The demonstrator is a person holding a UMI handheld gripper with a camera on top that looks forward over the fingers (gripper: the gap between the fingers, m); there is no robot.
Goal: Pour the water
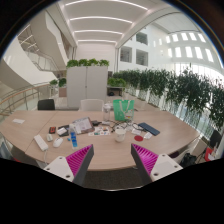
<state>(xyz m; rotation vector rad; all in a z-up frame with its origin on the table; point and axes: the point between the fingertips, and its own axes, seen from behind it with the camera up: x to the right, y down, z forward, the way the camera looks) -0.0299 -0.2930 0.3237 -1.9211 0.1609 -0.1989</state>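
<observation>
**Hand-held gripper hovering short of the cluttered desk**

The hand-held gripper (112,160) is hanging with its pink-padded fingers (80,160) spread wide, gripping nothing. Beyond them the wooden desk (100,150) is carrying a blue-capped bottle (72,138), left of the green container (121,109) standing farther back. Potted plants (175,90) are lining the room to the right of that container.

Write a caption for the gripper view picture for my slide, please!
Open gripper held above a cluttered wooden table, a blue-capped bottle and green container beyond its fingers.
</observation>
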